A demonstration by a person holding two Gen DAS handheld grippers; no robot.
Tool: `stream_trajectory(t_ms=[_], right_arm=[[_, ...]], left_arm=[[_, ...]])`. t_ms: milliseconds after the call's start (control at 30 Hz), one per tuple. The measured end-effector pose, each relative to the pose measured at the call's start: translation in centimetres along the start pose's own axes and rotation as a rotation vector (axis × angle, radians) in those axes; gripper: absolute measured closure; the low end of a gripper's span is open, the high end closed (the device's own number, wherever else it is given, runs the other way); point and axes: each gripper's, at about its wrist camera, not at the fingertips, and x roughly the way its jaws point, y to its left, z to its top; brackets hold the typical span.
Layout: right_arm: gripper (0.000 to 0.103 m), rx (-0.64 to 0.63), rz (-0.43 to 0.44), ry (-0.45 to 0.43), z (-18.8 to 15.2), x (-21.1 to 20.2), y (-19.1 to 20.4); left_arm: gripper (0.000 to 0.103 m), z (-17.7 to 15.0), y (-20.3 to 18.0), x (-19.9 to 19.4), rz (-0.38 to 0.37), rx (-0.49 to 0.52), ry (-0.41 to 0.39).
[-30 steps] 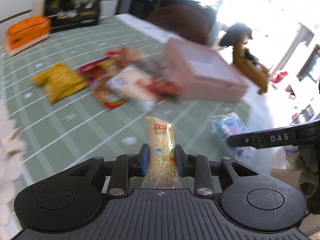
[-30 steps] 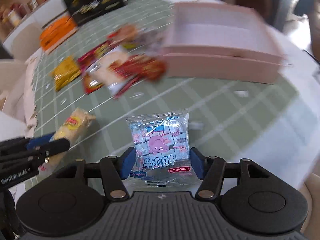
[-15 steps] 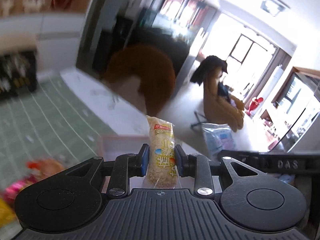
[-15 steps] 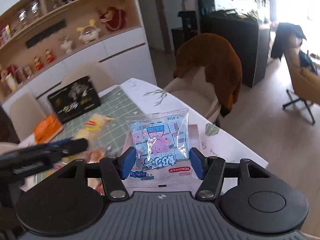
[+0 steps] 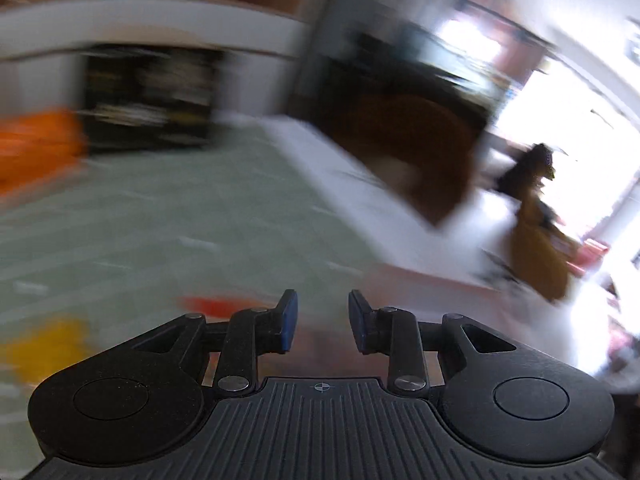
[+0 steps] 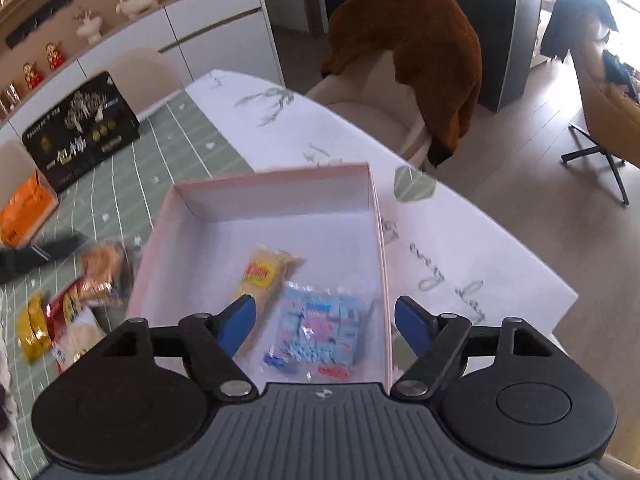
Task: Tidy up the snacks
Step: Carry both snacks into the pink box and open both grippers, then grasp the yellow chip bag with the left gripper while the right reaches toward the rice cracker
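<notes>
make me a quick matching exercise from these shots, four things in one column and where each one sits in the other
Things:
1. blue snack bag
2. orange pack
3. brown garment
4. black box

Places:
A. draped over a chair back
B. inside the pink box, beside the yellow rice cracker
C. on the green cloth, far end, lettered face showing
D. at the left edge, beside the black box

Pairs: 1-B, 2-D, 3-A, 4-C
</notes>
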Motion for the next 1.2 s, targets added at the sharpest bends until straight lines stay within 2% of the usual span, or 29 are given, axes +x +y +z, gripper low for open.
stream_trajectory(t_ms=[100, 133, 200, 267, 333, 400, 500, 533, 667, 767, 900, 1000, 1100, 1133, 1167, 1200], right_arm=[[0.025, 0.007, 0.005, 0.033, -1.4, 0.0, 0.1], [0.023, 0.008, -0.009, 0.039, -1.8, 0.0, 0.3], [0.022, -0.001, -0.048, 0.034, -2.3, -0.4, 1.1], [0.022, -0.007, -0.093, 0.038, -2.5, -0.2, 2.4], [0.022, 0.008, -0.120, 0.033, -2.6, -0.4, 3.5], [0.022, 0.009, -0.149, -0.004, -2.7, -1.0, 4.6], [0.022, -0.018, -0.272, -0.074, -2.3, -1.7, 6.8], [0.022, -0.023, -0.260, -0.082, -2.1, -2.0, 7.5], [0.022, -0.079, -0.088, -0.032, -2.1, -2.2, 10.6], [0.022, -0.173, -0.022, 0.019, -2.9, -0.8, 14.1], [0.022, -0.300, 0.041, 0.035, -3.3, 0.8, 19.7], [0.022, -0.324, 0.091, 0.069, -2.9, 3.1, 23.3], [0.024, -0.286, 0.113, 0.107, -2.1, 6.1, 26.0], [0.036, -0.268, 0.111, 0.118, -2.0, 7.0, 26.5], [0.055, -0.256, 0.108, 0.135, -2.1, 7.6, 26.9], [0.056, -0.244, 0.111, 0.164, -2.3, 8.2, 26.9]], left_arm=[[0.070, 0.3, 6.7, -0.9, 0.222, -0.055, -0.041], [0.070, 0.2, 8.6, -0.7, 0.274, -0.072, -0.042], [0.070, -0.1, 11.4, -0.5, 0.313, -0.116, -0.011], [0.070, -1.0, 12.8, 0.4, 0.292, -0.139, 0.028], [0.070, -2.1, 13.3, 1.2, 0.259, -0.110, 0.058], [0.068, -3.2, 12.7, 1.9, 0.228, -0.043, 0.084], [0.066, -4.5, 10.6, 1.1, 0.182, 0.094, 0.085], [0.066, -4.9, 10.1, 0.9, 0.150, 0.122, 0.093], [0.066, -7.4, 8.4, -0.7, 0.068, 0.179, 0.113], [0.066, -8.3, 8.4, -2.1, 0.004, 0.138, 0.137], [0.066, -9.4, 10.0, -3.6, -0.108, 0.041, 0.192], [0.066, -9.9, 10.9, -4.8, -0.078, -0.008, 0.166], [0.066, -10.1, 12.5, -6.3, -0.031, -0.113, 0.116], [0.066, -10.2, 13.1, -6.6, -0.031, -0.154, 0.113], [0.066, -10.3, 13.6, -6.9, -0.037, -0.182, 0.120], [0.066, -10.5, 13.9, -6.9, -0.045, -0.204, 0.137]])
